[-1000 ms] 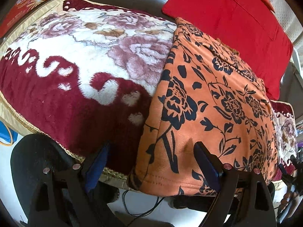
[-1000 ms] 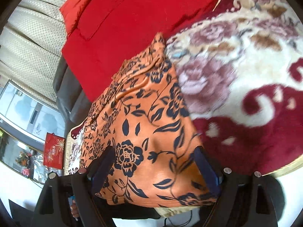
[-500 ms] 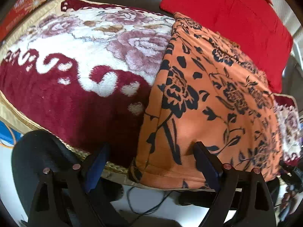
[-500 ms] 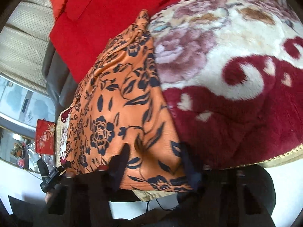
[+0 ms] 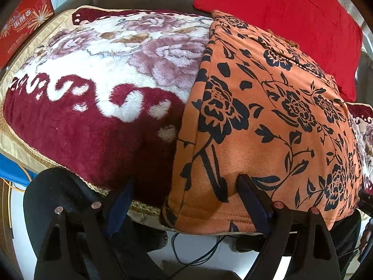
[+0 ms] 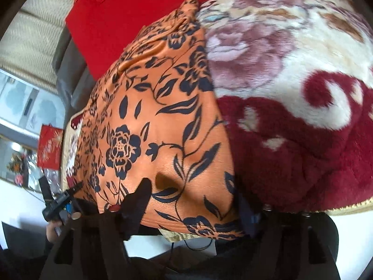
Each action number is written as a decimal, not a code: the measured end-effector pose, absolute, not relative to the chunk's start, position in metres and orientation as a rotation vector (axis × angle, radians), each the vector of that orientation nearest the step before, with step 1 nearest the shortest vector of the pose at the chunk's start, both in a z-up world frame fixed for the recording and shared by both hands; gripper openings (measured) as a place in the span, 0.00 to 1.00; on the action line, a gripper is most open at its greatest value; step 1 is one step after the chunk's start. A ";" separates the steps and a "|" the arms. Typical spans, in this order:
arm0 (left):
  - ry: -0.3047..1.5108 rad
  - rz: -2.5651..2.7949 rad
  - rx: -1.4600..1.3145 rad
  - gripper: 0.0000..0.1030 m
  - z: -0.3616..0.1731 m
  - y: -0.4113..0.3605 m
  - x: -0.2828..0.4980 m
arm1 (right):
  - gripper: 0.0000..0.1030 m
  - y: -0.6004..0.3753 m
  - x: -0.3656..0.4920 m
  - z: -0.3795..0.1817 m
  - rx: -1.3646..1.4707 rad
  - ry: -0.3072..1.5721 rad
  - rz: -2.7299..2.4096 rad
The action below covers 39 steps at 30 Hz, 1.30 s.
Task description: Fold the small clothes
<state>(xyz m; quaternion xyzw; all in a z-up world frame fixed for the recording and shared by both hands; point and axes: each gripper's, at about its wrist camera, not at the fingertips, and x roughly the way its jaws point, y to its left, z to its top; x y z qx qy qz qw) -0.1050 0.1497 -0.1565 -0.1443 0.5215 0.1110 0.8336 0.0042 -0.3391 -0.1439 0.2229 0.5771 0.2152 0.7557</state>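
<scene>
The orange garment [image 5: 268,116] is lying on the blanket [image 5: 93,98], its near hem overhanging the blanket's front edge. Both left tongs [image 5: 184,200] and right tongs [image 6: 193,200] are gaping wide, straddling that hem (nothing gripped). They are likely lining up for the first fold: pinching both corners comes next.

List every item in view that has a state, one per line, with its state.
orange floral garment: spread flat over the plush blanket, near hem hanging past the front edge.
plush blanket: laid out flat, partly covered by the garment.
red cushion: lying behind the garment.
left gripper: open, straddling the garment's near corner.
right gripper: open, fingers either side of the garment's other near corner.
red box: closed.
</scene>
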 end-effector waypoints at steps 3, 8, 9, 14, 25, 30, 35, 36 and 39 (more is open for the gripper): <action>1.105 0.221 -0.299 0.73 -0.156 0.149 -0.105 | 0.77 -0.327 0.005 -0.141 0.419 1.271 0.467; 1.098 0.183 -0.271 0.48 -0.152 0.143 -0.104 | 0.77 -0.328 0.004 -0.142 0.435 1.270 0.466; 1.097 0.180 -0.267 0.40 -0.151 0.142 -0.105 | 0.76 -0.329 0.005 -0.142 0.440 1.274 0.459; 1.085 0.123 -0.262 0.07 -0.143 0.140 -0.103 | 0.08 -0.344 0.003 -0.143 0.492 1.302 0.427; 1.107 0.120 -0.351 0.10 -0.142 0.153 -0.099 | 0.13 -0.360 0.005 -0.163 0.704 1.342 0.474; 1.089 0.102 -0.359 0.31 -0.144 0.149 -0.099 | 0.14 -0.363 0.006 -0.173 0.790 1.345 0.486; 1.052 0.069 -0.355 0.06 -0.125 0.149 -0.105 | 0.10 -0.369 0.007 -0.163 0.857 1.314 0.538; 1.012 0.062 -0.359 0.06 -0.114 0.152 -0.109 | 0.10 -0.372 0.005 -0.150 0.882 1.263 0.569; 0.985 0.054 -0.366 0.07 -0.105 0.159 -0.114 | 0.09 -0.385 0.002 -0.132 0.869 1.221 0.554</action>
